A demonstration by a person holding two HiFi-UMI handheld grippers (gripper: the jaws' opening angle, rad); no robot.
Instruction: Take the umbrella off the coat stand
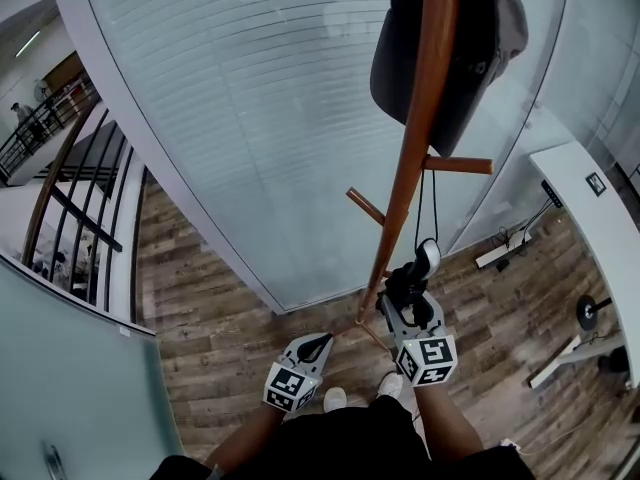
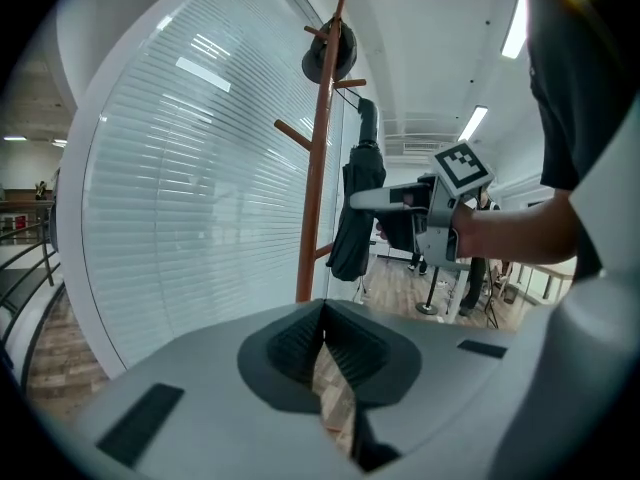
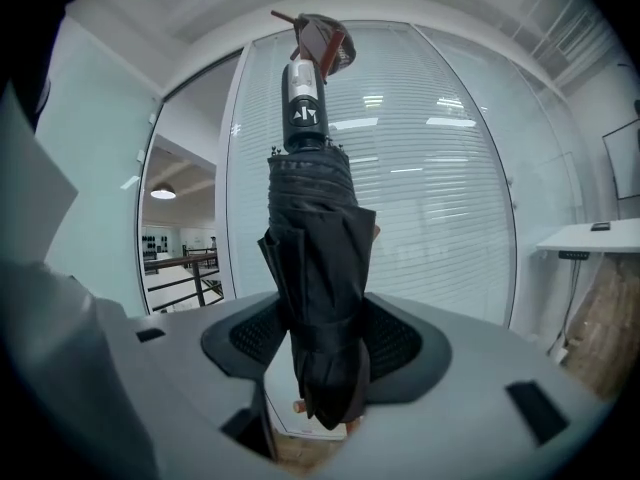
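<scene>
Right gripper view only: R tool (image 3: 320, 343) clamps umbrella (image 3: 315, 228).

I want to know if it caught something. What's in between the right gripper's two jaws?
The folded black umbrella, upright, with both jaws of the right gripper closed against its sides. The right gripper view shows it.

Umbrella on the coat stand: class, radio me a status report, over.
Left tool shut, empty. Right tool clamped on folded umbrella. Strap looped over peg. Dark coat hangs higher up.
</scene>
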